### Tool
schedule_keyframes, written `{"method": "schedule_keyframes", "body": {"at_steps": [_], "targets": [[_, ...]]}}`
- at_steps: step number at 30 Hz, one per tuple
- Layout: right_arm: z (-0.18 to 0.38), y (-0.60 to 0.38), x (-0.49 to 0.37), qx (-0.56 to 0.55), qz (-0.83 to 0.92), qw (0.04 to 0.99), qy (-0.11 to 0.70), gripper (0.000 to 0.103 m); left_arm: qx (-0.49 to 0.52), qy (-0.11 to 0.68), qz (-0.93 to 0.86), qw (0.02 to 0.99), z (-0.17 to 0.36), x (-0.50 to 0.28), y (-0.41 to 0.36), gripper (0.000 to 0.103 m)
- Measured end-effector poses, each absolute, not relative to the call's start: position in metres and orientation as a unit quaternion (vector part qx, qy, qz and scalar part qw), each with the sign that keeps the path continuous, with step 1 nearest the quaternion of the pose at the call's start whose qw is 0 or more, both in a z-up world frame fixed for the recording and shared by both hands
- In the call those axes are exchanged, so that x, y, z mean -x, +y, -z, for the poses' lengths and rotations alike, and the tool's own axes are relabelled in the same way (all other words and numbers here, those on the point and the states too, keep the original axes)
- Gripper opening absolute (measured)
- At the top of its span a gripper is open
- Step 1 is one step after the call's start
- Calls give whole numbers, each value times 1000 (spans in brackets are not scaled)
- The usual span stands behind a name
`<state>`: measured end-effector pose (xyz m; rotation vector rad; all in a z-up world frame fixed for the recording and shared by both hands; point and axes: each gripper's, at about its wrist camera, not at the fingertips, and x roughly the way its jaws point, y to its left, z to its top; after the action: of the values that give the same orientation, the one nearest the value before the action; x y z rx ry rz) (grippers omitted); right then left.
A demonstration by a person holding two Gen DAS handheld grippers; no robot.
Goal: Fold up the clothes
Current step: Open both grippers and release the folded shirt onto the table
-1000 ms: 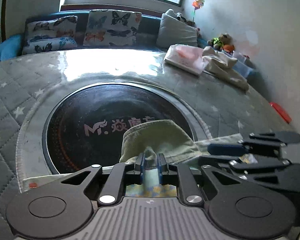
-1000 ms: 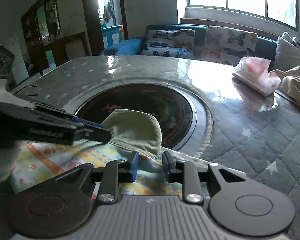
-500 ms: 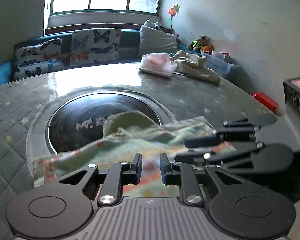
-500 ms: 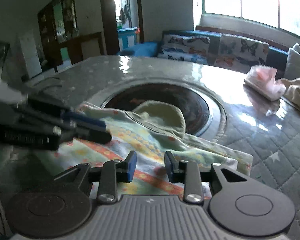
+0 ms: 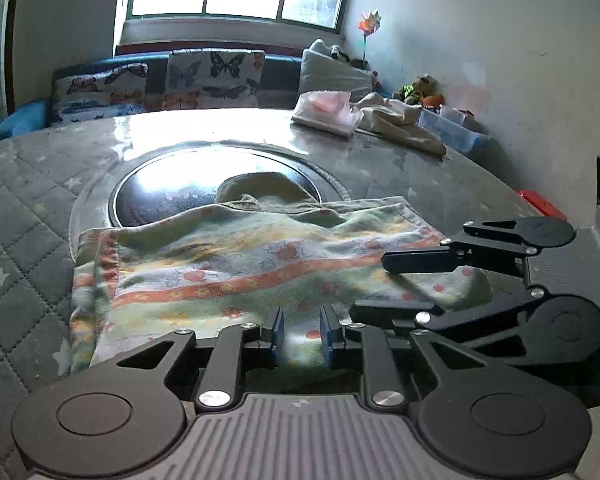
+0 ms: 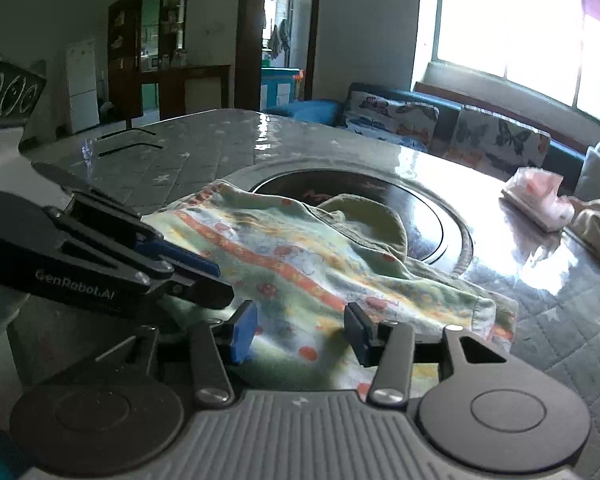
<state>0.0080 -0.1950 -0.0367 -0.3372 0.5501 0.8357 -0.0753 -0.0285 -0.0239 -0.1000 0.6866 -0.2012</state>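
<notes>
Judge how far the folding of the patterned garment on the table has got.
Done: the pastel patterned garment lies doubled over, flat on the quilted grey table. In hand: nothing; left gripper and right gripper are opening, cloth unpinched. Left: further folds, and the beige crumpled cloth.

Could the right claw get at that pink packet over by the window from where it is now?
Probably yes, with a long stretch. The right claw, its jaws opening over the patterned cloth, has only bare table between it and the pink packet.
</notes>
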Motion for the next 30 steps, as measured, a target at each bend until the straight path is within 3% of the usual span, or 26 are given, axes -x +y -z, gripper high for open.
{"method": "schedule_keyframes", "body": {"at_steps": [8,20,23,30], "targets": [[41,-212,-6,154,-389,868,267,56,60,325,85,940,26,84,-20,33],[43,-249,-4,125,-363,879,283,65,90,319,65,941,23,99,2,34],[43,-256,-3,121,-357,881,286,65,96,322,43,941,24,104,12,47],[36,-261,0,122,-353,883,285,65,101,314,33,943,22,118,27,48]]}}
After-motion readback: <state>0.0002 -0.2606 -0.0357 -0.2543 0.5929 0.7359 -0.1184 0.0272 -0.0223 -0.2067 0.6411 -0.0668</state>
